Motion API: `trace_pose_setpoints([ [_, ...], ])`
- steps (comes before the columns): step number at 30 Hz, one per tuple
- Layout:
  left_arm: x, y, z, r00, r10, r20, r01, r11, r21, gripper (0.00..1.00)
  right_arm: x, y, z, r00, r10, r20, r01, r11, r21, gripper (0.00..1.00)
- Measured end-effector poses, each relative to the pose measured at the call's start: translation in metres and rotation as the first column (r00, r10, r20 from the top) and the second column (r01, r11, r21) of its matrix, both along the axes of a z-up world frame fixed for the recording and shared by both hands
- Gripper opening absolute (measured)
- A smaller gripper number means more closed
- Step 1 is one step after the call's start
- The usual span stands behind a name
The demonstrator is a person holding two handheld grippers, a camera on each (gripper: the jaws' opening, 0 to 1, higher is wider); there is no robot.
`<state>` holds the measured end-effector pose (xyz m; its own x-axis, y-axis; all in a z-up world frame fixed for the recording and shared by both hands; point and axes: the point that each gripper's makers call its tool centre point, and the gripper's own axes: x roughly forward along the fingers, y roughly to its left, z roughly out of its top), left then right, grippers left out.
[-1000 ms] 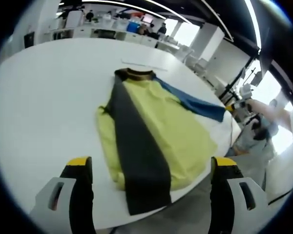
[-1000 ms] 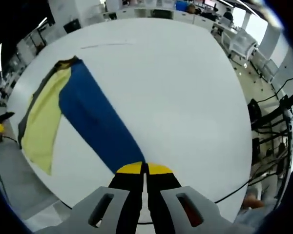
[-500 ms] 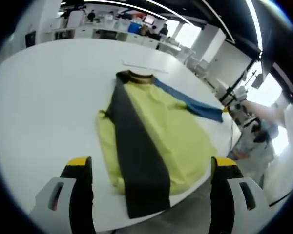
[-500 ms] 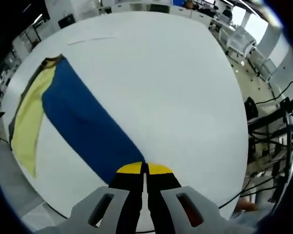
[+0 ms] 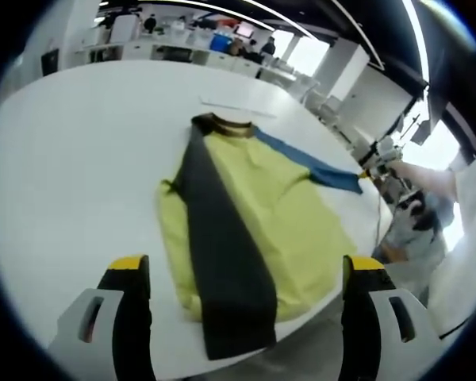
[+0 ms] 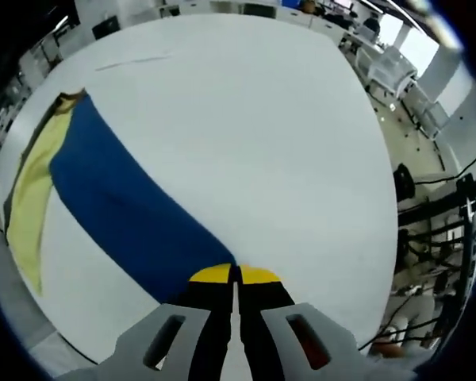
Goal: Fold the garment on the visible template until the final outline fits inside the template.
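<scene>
Blue sleeve: the blue sleeve (image 6: 119,210) is running as a long band from the tips of the right gripper (image 6: 236,275) away up-left to the garment's collar end in the right gripper view; its long axis is lying along that diagonal.
Right gripper: its jaws are sitting pressed together with the sleeve's near end meeting them, so it is judged to be pinching the cuff.
Left gripper: the left gripper (image 5: 246,266) is hovering with its jaws spread wide and nothing between them, just short of the hem.
Garment: the yellow shirt (image 5: 289,214) is lying flat ahead of the left jaws, a dark sleeve (image 5: 222,262) folded lengthwise down its body, collar (image 5: 222,123) at the far end.
Nearer hand: the right one, already on the sleeve; judging by this, the next fold is carrying that sleeve across the yellow body.
Surface: the white table (image 6: 262,127) is stretching broad and bare; a faint straight line (image 5: 236,109) is showing beyond the collar.
Room: an open office is receding behind.
</scene>
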<state>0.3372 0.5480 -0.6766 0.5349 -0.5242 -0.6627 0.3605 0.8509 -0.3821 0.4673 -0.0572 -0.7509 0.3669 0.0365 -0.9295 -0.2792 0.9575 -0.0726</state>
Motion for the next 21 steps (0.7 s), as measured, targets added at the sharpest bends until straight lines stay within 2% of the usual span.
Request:
trace_pose_setpoints([
  [13,-0.005,-0.008,-0.002,0.999,-0.030,-0.019,0.030,1.000,0.001,0.99,0.019,-0.006,0.002,1.000,0.028,0.010,-0.028,0.998,-0.049,0.02],
  [17,-0.002,-0.009,-0.003,0.999,-0.030,-0.023,0.030,1.000,0.001,0.99,0.035,-0.011,-0.003,0.999,0.040,0.004,-0.039,0.997,-0.062,0.02],
  [21,0.000,-0.010,-0.004,0.999,-0.036,-0.026,0.036,0.999,0.000,0.99,0.039,-0.012,-0.002,0.999,0.046,0.009,-0.045,0.996,-0.080,0.02],
])
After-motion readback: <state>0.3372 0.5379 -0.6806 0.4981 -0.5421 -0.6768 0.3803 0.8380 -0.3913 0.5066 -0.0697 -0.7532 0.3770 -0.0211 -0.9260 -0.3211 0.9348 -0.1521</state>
